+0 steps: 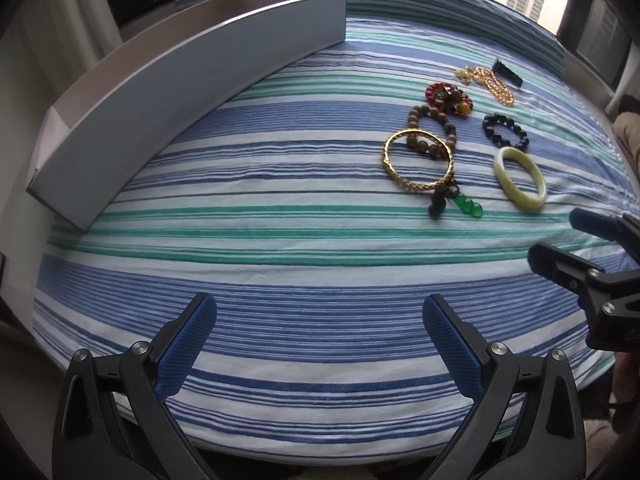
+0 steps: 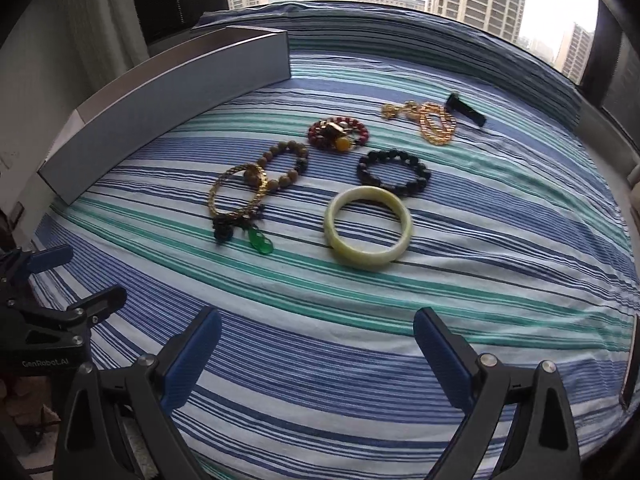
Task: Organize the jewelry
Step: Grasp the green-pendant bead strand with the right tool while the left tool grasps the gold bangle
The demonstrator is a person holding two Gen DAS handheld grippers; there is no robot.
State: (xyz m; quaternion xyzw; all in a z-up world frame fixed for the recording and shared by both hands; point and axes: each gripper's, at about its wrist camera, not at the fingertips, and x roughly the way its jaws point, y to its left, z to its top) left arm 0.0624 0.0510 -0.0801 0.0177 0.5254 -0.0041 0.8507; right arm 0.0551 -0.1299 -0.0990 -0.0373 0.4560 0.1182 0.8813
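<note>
Both hand-held grippers, left (image 1: 320, 328) and right (image 2: 318, 340), hovered spread apart and empty over the striped bed (image 2: 320, 360); bracelets (image 2: 368, 228) lay beside a long box (image 1: 180, 92)

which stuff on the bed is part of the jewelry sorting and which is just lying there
Part of the job: long grey box, pale jade bangle, gold bangle, wooden bead bracelet, red bead bracelet, black bead bracelet, gold chain, green pendant.

Just lying about: black clip, striped sheet.
</note>
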